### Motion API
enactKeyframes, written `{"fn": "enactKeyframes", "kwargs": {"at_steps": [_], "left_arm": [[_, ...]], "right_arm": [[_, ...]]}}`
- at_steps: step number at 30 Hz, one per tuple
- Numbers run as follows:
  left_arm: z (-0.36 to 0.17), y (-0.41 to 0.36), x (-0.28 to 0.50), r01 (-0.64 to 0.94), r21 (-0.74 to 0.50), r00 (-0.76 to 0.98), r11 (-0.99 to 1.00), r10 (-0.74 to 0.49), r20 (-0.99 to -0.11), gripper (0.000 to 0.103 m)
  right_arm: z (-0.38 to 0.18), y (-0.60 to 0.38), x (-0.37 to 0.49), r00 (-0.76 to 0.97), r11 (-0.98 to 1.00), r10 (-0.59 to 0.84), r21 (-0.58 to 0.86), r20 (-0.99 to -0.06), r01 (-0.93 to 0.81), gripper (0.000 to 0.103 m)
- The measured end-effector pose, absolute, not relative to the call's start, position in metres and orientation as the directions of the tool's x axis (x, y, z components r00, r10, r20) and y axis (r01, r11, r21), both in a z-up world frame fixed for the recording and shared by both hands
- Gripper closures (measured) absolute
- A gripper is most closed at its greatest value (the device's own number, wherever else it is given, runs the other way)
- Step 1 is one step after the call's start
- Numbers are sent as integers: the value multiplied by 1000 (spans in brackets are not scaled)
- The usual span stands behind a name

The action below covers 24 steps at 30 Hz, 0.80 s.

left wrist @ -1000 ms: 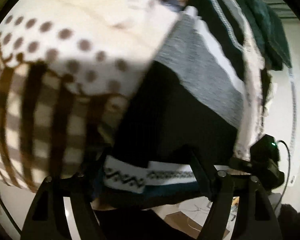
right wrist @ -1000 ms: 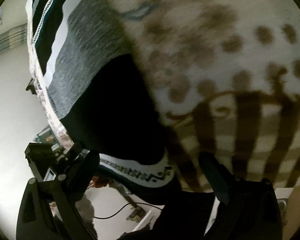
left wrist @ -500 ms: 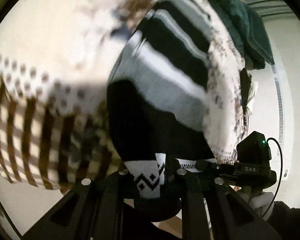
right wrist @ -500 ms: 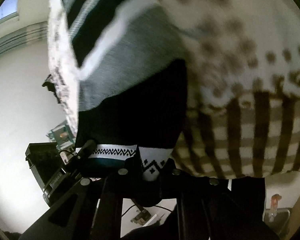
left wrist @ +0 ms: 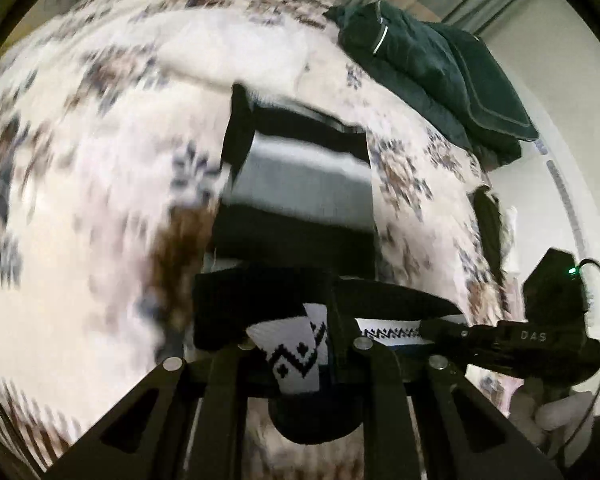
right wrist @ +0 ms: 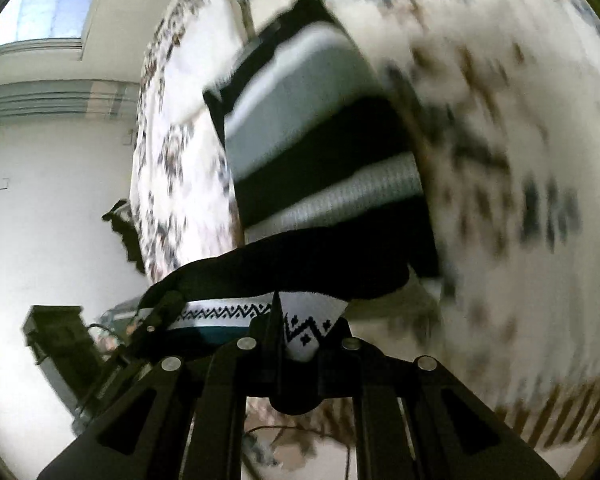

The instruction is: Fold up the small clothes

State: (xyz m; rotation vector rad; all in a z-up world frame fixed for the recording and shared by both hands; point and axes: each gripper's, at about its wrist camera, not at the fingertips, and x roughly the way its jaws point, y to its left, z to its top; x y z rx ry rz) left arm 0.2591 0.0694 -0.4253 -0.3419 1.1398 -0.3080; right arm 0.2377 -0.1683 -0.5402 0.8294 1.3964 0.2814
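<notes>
A small knitted garment [left wrist: 300, 184] with black, grey and white stripes and a zigzag hem lies on a white floral blanket [left wrist: 100, 160]. My left gripper [left wrist: 300, 356] is shut on the patterned hem at its near left corner. My right gripper [right wrist: 300, 336] is shut on the hem at the near right corner. The hem is lifted off the blanket and stretched between the two grippers. The garment also shows in the right wrist view [right wrist: 316, 136]. The right gripper appears in the left wrist view [left wrist: 500, 340].
A dark green folded garment [left wrist: 432, 72] lies at the far right of the blanket. A brown patterned cloth [right wrist: 560, 412] lies under the near edge. A window [right wrist: 40, 4] and white wall are to the left. The blanket ends at the right [left wrist: 484, 280].
Both grippers closed on the hem and lifted it. The views swung up and back, so more of the blanket and the whole striped garment show now.
</notes>
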Motion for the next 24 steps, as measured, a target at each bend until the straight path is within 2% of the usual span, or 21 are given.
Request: {"fn": "enactKeyframes", "kwargs": {"at_steps": [12,15,17,19,21,22,23,24], "left_arm": [[-445,42,417,120,-325,400,938,-346,-849,91],[-458,42,453,88,-332,380,939,-340,-861,87],[-473,47,474,40,-379,340,924,-370,-865,85],[-486,53,488,-19,-433,303,901,-407,-862,77],[-496,63,496,-77,-514,293,854,-474,-831,60],[-498,67,498,-93,-548,301,831,-501,-811,43],[-497,72,500,-110,-576,325,810,-518,-791,32],[-495,77,501,-120,-594,350,796,-526,-775,31]], "right_arm": [[-548,-158,415,294,779,468,546,-834,308,92],[-556,-153,457,293,794,450,528,-844,300,92],[-564,-154,479,279,791,449,523,-849,317,91],[-575,-159,501,261,765,469,536,-844,356,90],[-581,-167,512,276,726,496,568,-823,388,87],[-583,-172,516,291,705,506,584,-812,403,84],[-583,-176,519,312,683,518,605,-797,410,70],[-581,-179,520,333,672,517,615,-789,412,52]]}}
